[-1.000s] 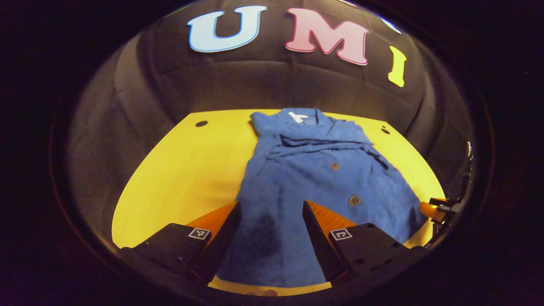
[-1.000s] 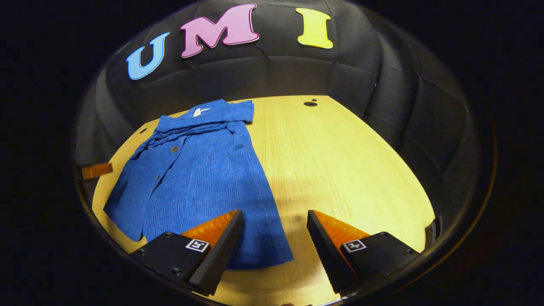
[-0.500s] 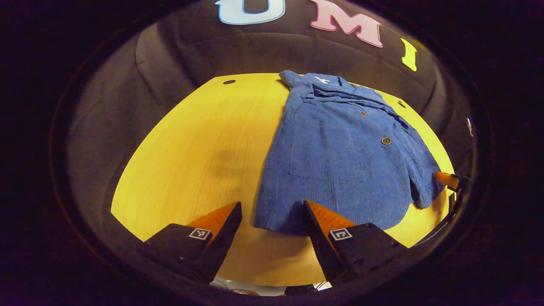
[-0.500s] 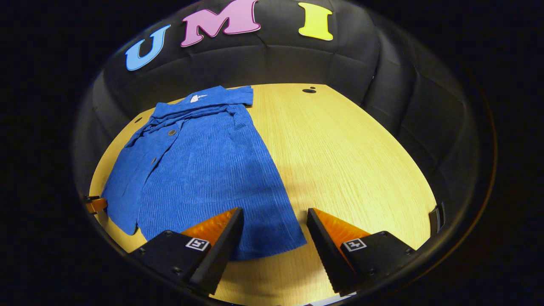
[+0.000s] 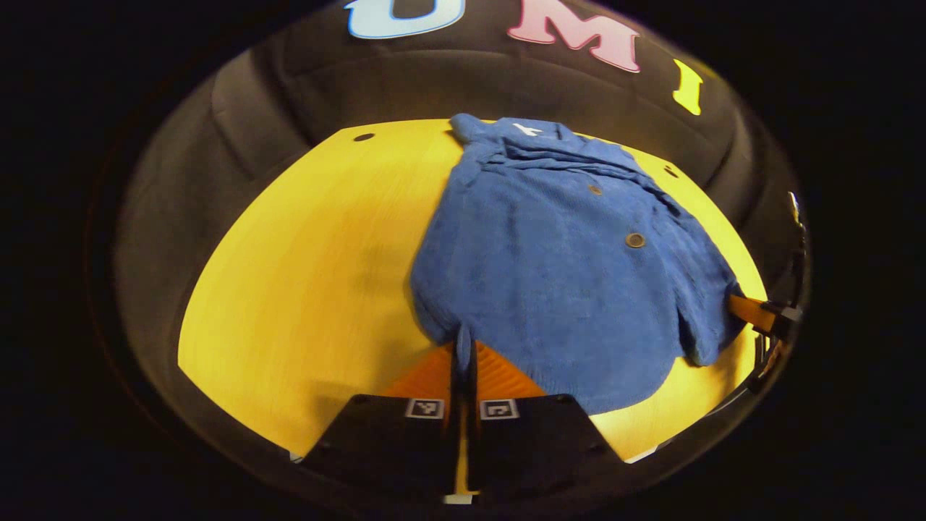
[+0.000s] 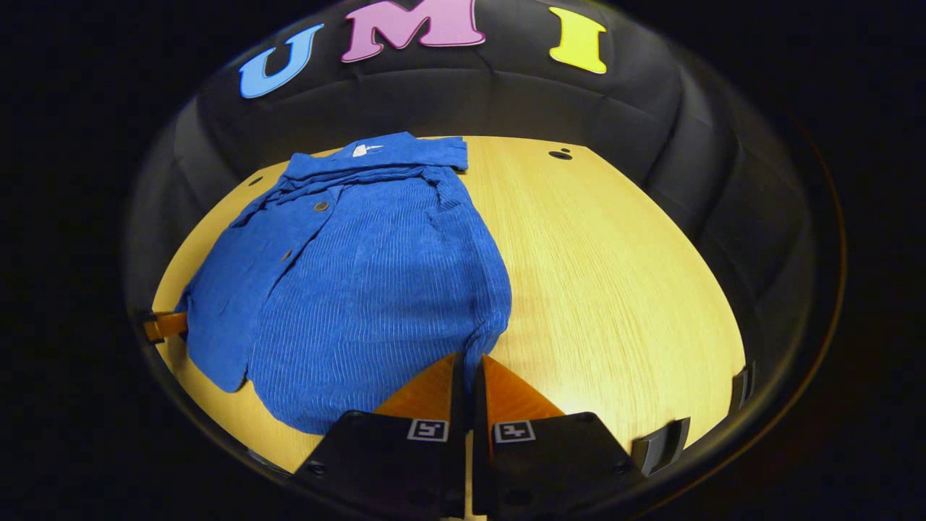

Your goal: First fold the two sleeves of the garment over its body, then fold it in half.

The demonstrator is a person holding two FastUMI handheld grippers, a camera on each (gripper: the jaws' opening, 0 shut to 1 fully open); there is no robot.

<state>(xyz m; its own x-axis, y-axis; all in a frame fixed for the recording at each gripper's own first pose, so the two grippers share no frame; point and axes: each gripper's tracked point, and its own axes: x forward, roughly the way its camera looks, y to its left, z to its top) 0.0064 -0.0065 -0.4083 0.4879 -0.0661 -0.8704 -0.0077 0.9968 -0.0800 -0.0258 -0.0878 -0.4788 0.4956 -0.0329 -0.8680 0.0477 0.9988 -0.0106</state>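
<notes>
Corduroy shirt (image 5: pixel 564 268) lies on the table (image 5: pixel 304 268) ahead of both tools, each pinching a hem corner: left gripper (image 5: pixel 463 347), right gripper (image 6: pixel 469 362). Thin bites could slip when lifted, spoiling the half-fold.

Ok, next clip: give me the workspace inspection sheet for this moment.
Surface: wooden table, two small dark holes near the far edge.
Job's things: blue jacket lying flat, sleeves folded over its body, collar at the far end, hem near.
Clutter: nothing seen.
Grippers: left gripper shut on the hem's left corner; right gripper shut on the hem's right corner; cloth bunches at both pinches.
Cables: nothing seen.
Surroundings: black padded booth wall around the table.
</notes>
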